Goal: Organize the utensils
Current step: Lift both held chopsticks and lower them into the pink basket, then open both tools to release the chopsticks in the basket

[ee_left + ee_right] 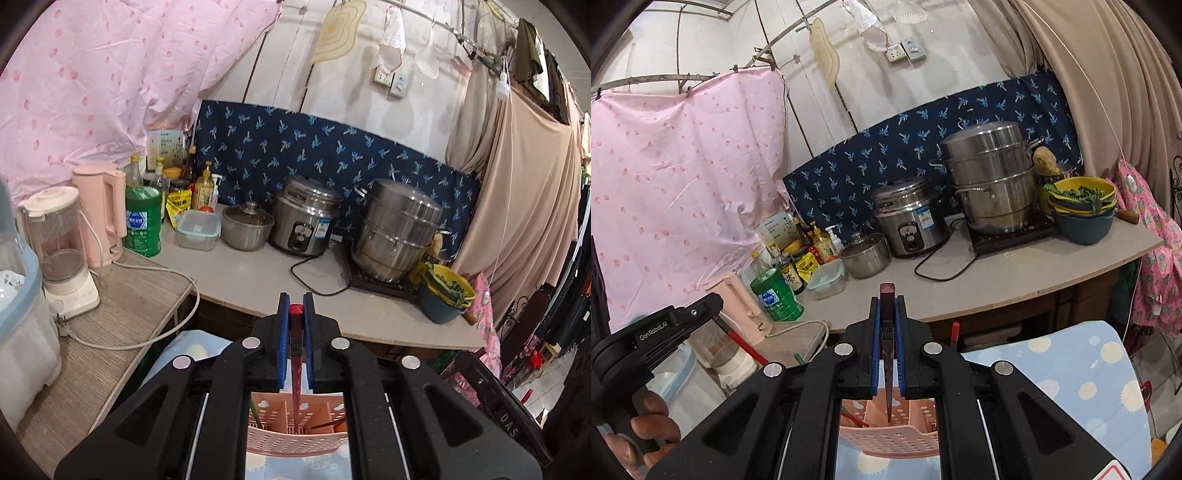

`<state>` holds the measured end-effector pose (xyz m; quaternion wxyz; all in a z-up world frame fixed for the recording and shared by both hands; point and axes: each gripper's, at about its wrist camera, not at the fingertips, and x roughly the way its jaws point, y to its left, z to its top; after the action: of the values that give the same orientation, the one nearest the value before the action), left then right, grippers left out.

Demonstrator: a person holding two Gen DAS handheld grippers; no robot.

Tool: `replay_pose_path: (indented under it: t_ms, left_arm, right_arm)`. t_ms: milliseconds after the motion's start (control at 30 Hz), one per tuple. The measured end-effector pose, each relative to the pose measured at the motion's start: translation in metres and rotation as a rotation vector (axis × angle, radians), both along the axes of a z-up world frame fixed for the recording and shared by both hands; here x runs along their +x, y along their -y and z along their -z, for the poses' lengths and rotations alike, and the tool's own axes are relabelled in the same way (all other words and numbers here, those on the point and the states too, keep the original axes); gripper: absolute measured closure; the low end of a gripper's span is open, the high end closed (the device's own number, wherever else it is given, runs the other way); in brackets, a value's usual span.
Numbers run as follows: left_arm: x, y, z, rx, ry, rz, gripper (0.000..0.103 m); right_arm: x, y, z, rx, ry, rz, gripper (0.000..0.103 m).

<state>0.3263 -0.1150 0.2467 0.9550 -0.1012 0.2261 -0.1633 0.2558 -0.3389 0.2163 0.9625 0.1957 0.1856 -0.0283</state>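
My left gripper (296, 314) is shut on a red chopstick (296, 369), held upright with its tip down in the pink perforated utensil holder (299, 435). My right gripper (887, 306) is shut on a dark maroon chopstick (888, 354), its tip hanging over the middle compartment of the same holder (890, 439). Other chopsticks lie in the holder's compartments. In the right wrist view the left gripper (713, 314) shows at the left with its red chopstick (742, 343). Another red chopstick (955, 334) stands up beyond the holder.
The holder sits on a blue dotted cloth (1071, 387). Behind is a counter (258, 277) with a rice cooker (306, 221), steamer pot (399, 232), small lidded pot (247, 225), bowls of greens (445, 291), bottles, a pink kettle (101, 210) and a blender (61, 254).
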Motion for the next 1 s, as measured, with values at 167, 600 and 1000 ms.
replay_pose_path:
  t_ms: [167,600,1000]
  left_arm:
    - [0.014,0.004,0.03,0.0,-0.053,0.002,0.096]
    - [0.015,-0.004,0.059,0.023,-0.114,-0.025,0.074]
    - [-0.034,-0.02,0.061,0.094,-0.121,-0.033,0.064]
  right_arm:
    - [0.014,-0.004,0.031,-0.002,-0.065,-0.017,0.096]
    - [0.003,-0.005,0.046,0.002,-0.072,-0.004,0.075]
    - [-0.049,-0.022,0.034,-0.016,-0.049,-0.019,0.063]
